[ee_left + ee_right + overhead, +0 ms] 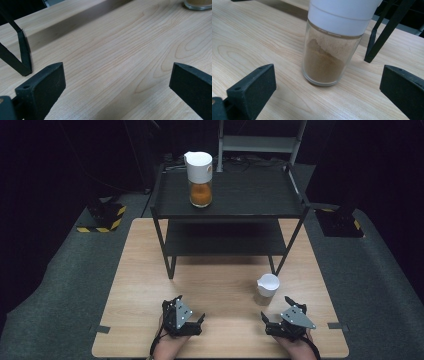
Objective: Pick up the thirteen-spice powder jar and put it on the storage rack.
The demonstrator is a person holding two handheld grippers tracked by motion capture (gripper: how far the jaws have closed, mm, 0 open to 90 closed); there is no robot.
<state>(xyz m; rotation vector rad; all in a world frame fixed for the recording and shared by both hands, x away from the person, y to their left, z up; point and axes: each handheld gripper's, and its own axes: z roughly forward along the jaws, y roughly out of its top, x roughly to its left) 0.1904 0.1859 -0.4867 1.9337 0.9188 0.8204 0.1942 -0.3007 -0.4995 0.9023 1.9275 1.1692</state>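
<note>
A small glass jar [268, 285] with a white lid and brown powder stands on the wooden table [220, 280], by the shelf's front right leg. My right gripper [275, 306] is just in front of it, open. In the right gripper view the jar [329, 57] stands upright a little beyond the open right gripper [329, 81], with neither jaw touching it. My left gripper [191, 306] rests near the table's front edge, open and empty. In its own view the left gripper [117, 80] faces bare wood, with the jar's base [198, 4] at the top right.
A black two-level shelf [230, 195] stands at the back half of the table. A taller white-lidded jar of orange powder [200, 180] is on its top level. One shelf leg [23, 57] is near the left jaw, another leg [377, 42] is behind the small jar.
</note>
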